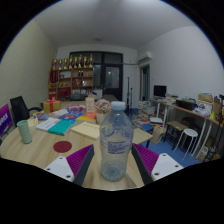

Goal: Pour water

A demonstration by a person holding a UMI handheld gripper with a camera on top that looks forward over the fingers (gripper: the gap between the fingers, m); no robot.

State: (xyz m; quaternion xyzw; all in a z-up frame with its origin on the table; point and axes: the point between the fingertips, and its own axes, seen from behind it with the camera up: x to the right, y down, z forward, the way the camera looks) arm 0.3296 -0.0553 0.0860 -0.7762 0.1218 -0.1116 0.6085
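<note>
A clear plastic water bottle (116, 140) stands upright between the 2 fingers of the hand-held gripper (113, 165), its white cap at the top and a faint label band around its middle. The purple pads (81, 160) sit close against the bottle's lower body on both sides, and the hand-held gripper appears clenched on it, though the exact contact is hard to confirm. The bottle looks largely full, so it would likely feel fairly heavy, and its thin smooth walls would probably flex and slip under a loose hold; a firm grip around the lower middle seems the sensible place. To the left of the bottle, on the wooden tabletop (40, 150), lie a small red disc (62, 147) and, farther left, a green cup (24, 131), with scattered books behind the bottle. The bottle's base is cut off from sight, so whether it rests on the tabletop or is lifted cannot be told. No receiving vessel is clearly identifiable.
</note>
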